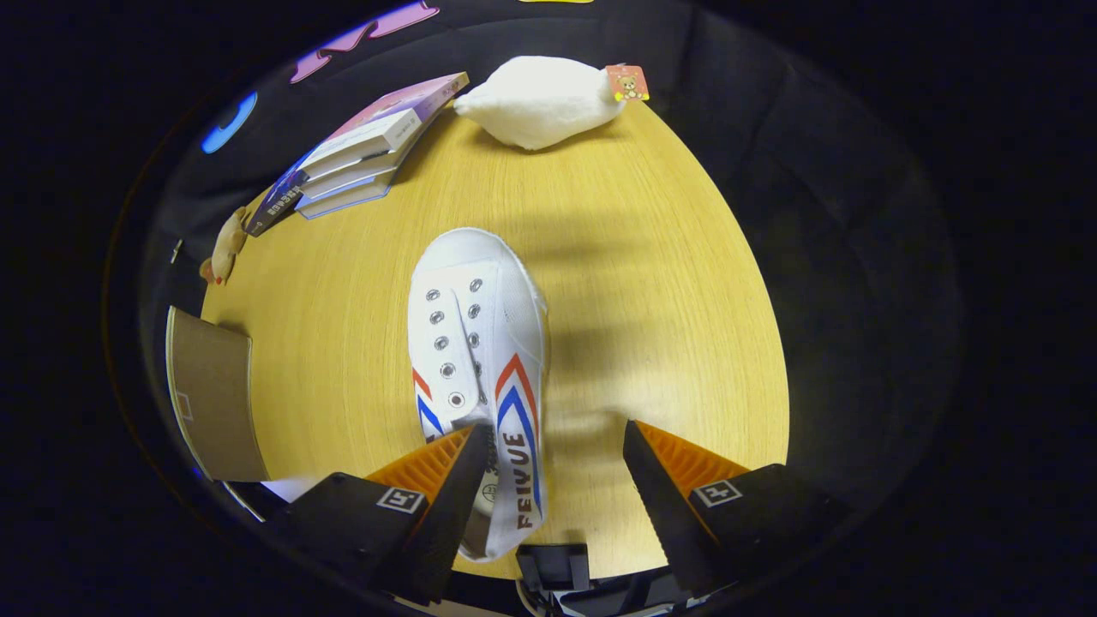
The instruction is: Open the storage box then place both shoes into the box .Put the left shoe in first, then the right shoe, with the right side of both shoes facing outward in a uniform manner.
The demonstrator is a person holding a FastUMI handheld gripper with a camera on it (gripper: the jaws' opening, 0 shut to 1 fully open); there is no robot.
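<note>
A round table (651, 283) with a light wood-grain top stands in a booth walled with black cloth.

A white canvas shoe (480, 343) lies near the middle of the tabletop, toe pointing toward the far edge and heel toward the near edge. Its eyelets are bare of laces, and red and blue chevron stripes mark both sides. The heel end reaches close to the near edge of the table.

The gripper (553, 454) sits above the near edge with its fingers spread apart. One finger (446, 480) sits over the shoe's opening at the heel end; whether it touches the shoe cannot be determined. The other finger (677, 480) is clear of the shoe, over bare tabletop, with a strip of table visible between it and the shoe's striped side. The shoe's rear portion lies between the two fingers, nearer the first one. The fingers are not pressing on it.

A brown cardboard flap (214, 403), likely part of the storage box, stands at the table's edge to the side of the first finger.

At the far edge rest a white plush toy (540, 98) with a small tag and, beside it, a stack of books (360, 154). A small tan figure (227, 244) lies at the edge between the books and the cardboard flap.
</note>
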